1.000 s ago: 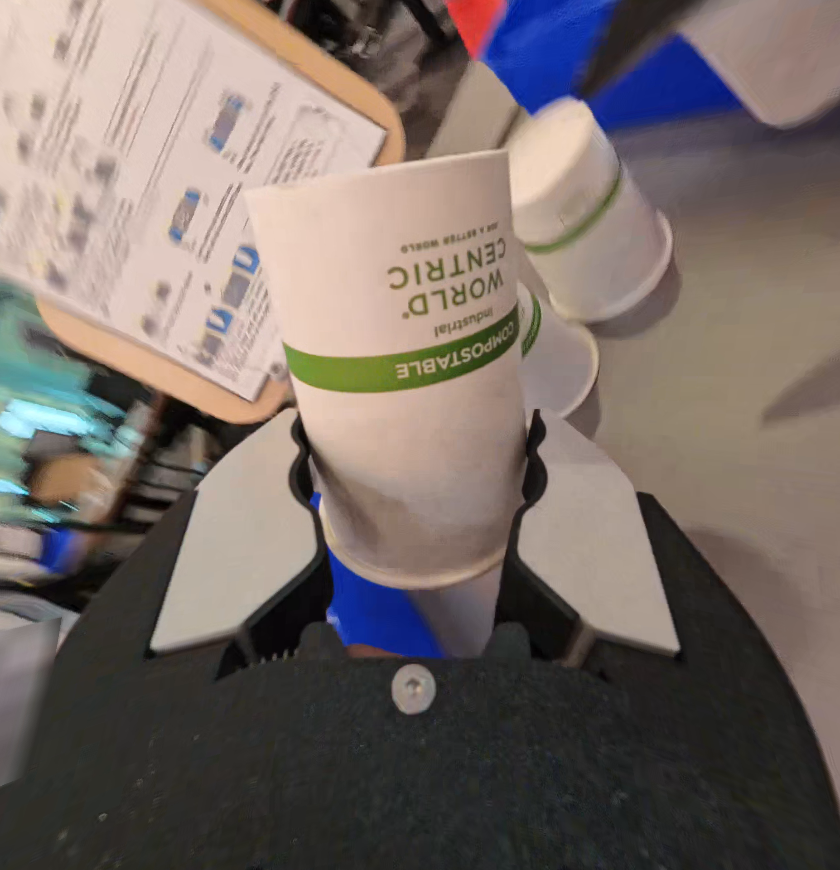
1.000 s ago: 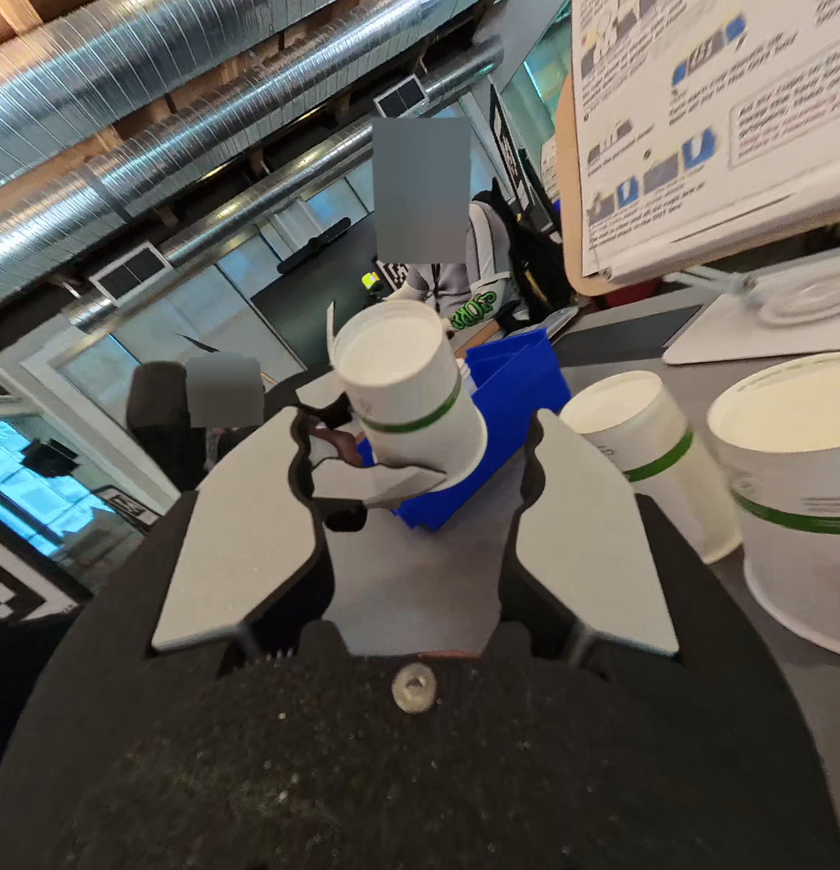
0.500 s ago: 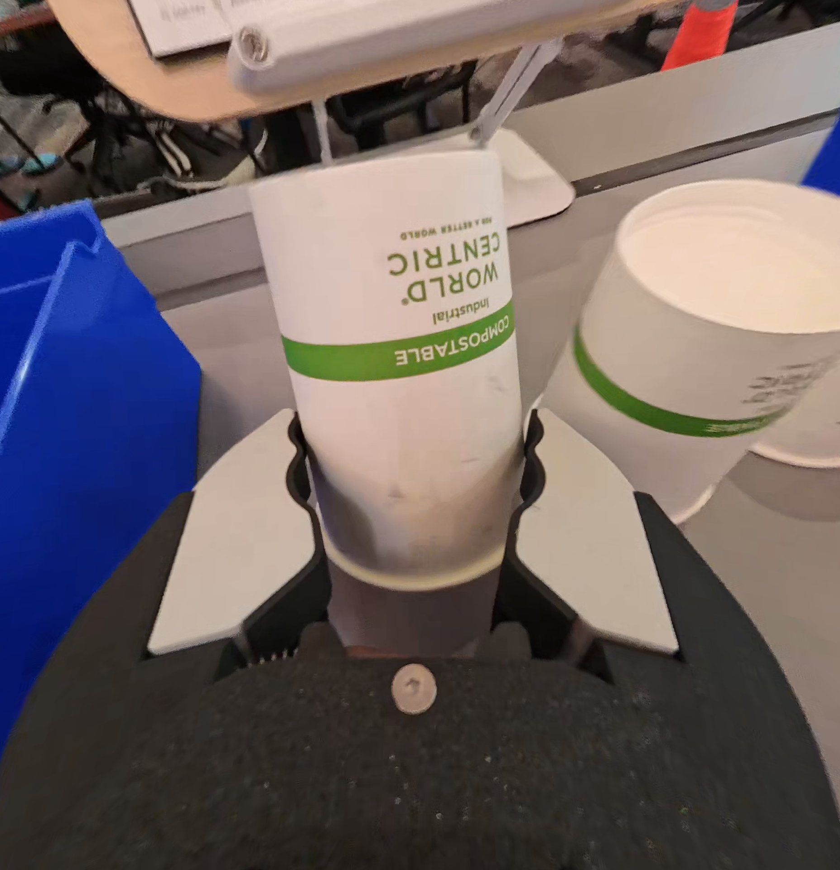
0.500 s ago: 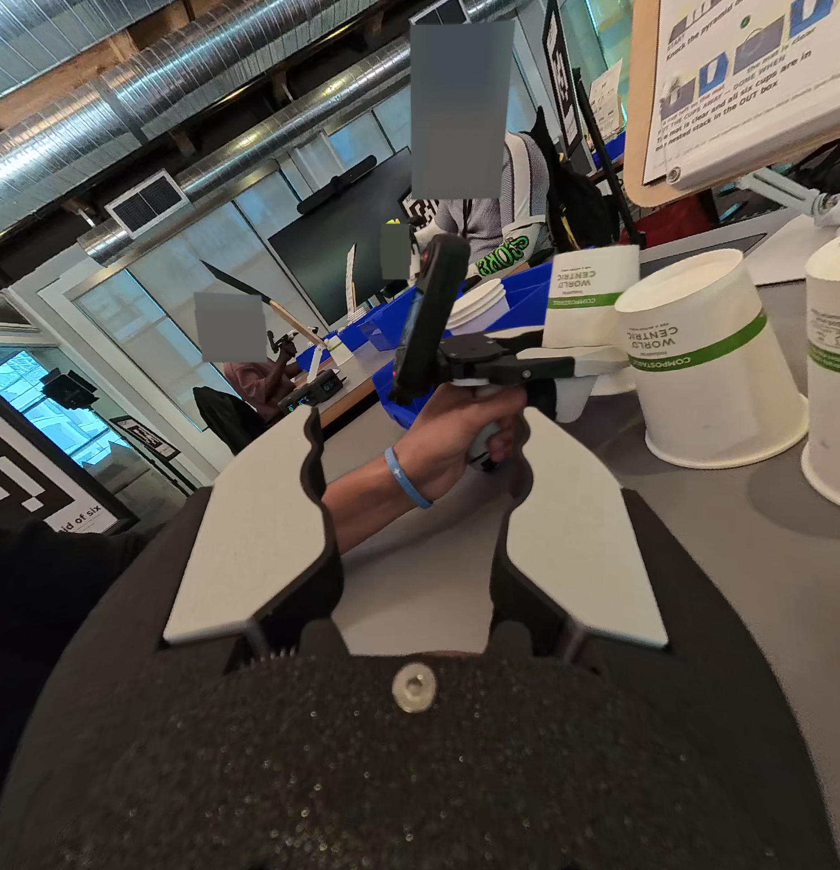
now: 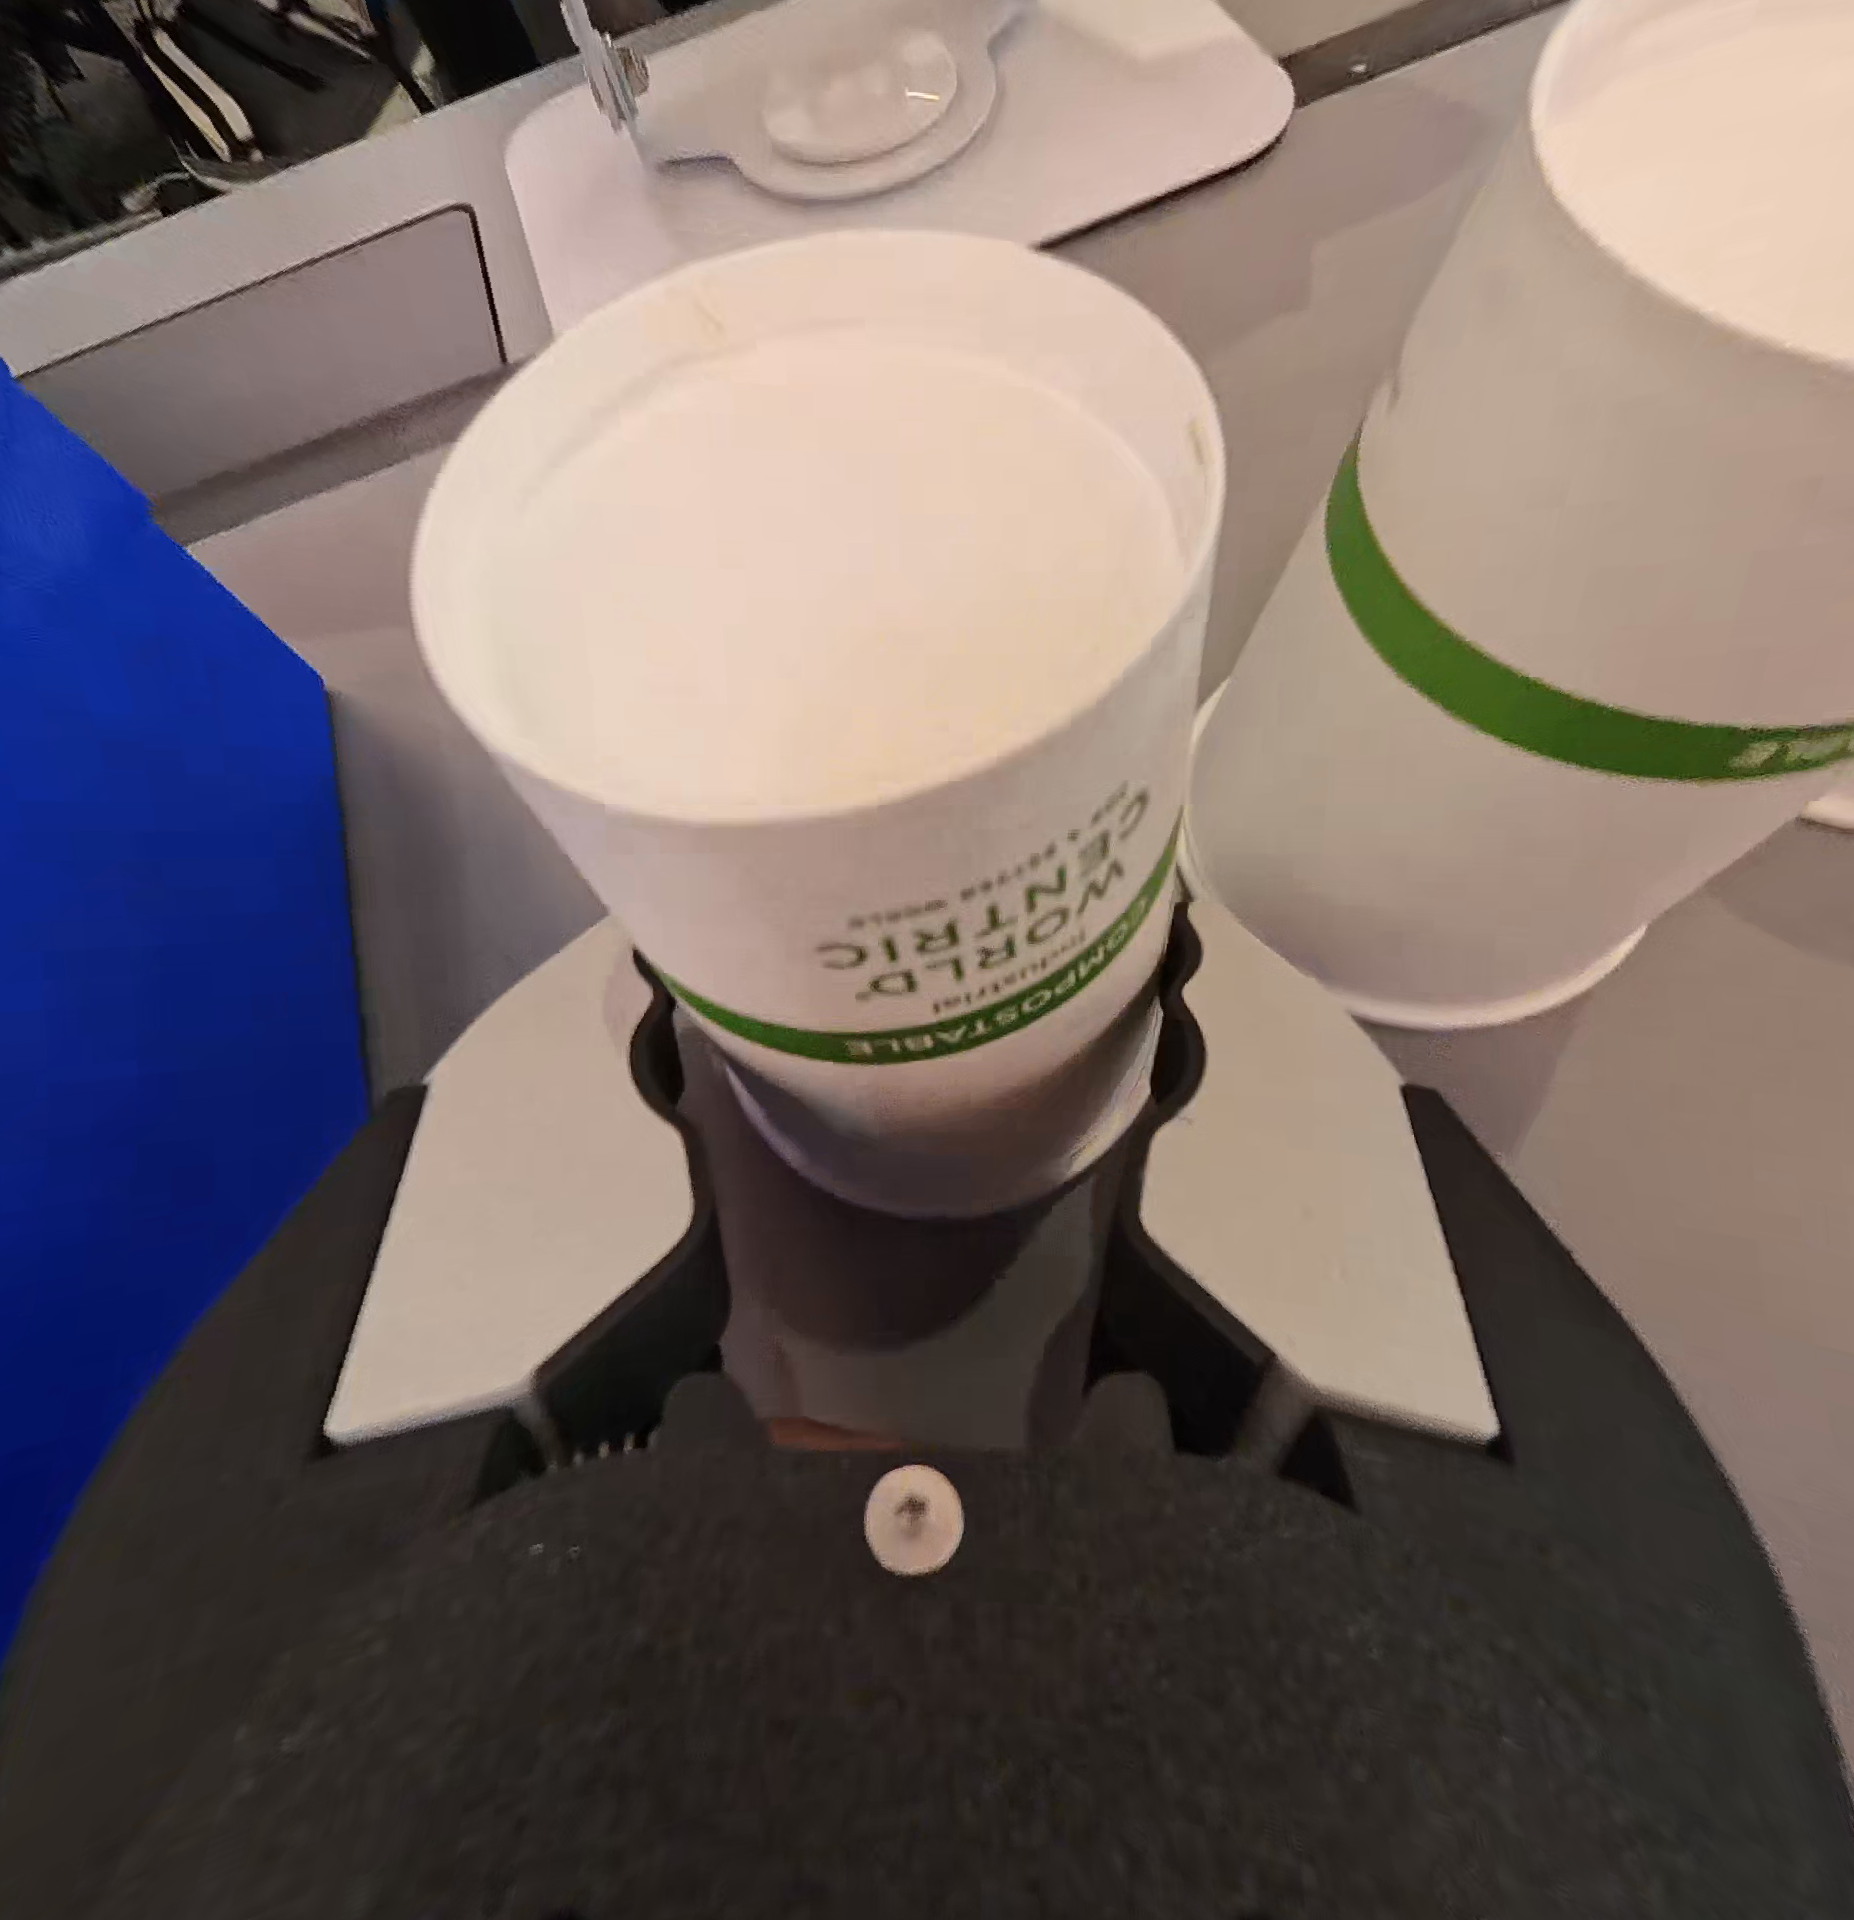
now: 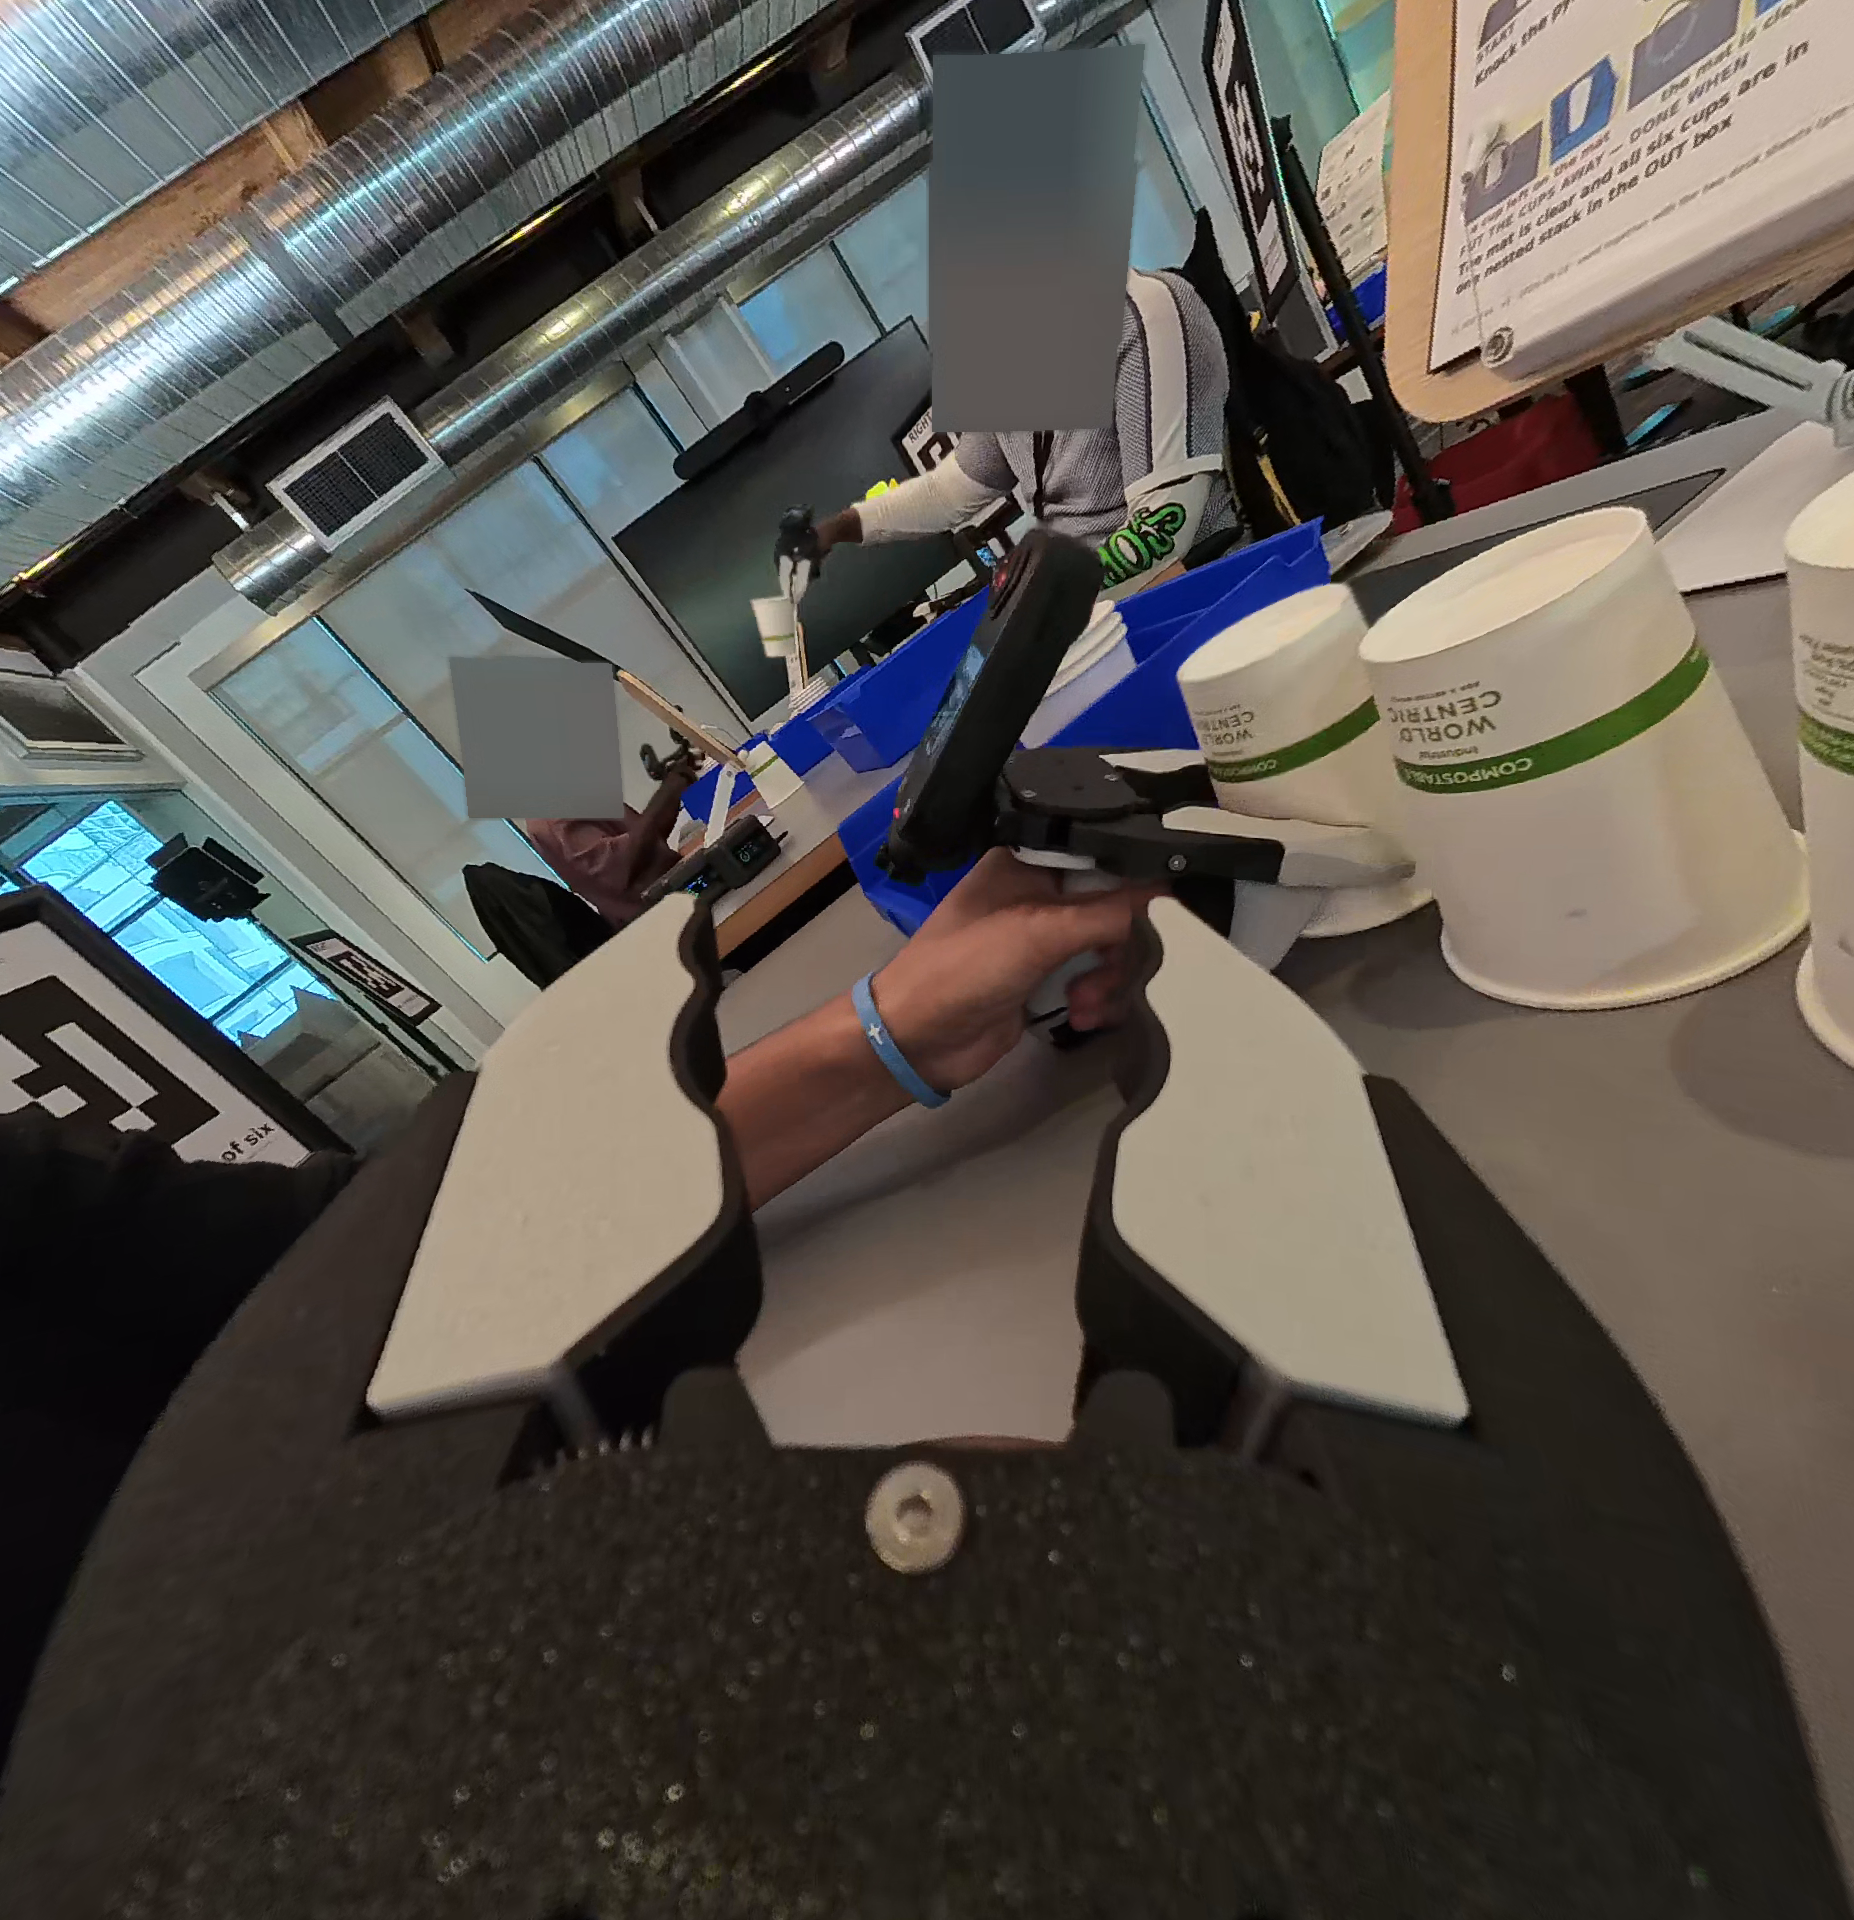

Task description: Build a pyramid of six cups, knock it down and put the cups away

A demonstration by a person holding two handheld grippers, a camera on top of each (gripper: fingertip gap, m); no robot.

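While the left gripper point(image 5: 907, 1023) clamps an inverted cup point(image 5: 829, 665), the blue bin point(image 5: 123, 831) sits beside it.

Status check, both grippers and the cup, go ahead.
Left gripper shut on upside-down cup. Right gripper open, empty. Neighbouring cup close alongside.

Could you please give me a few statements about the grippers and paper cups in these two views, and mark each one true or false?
1. The left gripper is shut on an upside-down white paper cup with a green band. True.
2. The right gripper holds a cup. False: its jaws stand open with nothing between them.
3. A second white green-banded cup stands base-up to the right of the held cup. True.
4. A red plastic bin sits at the left. False: the bin is blue.
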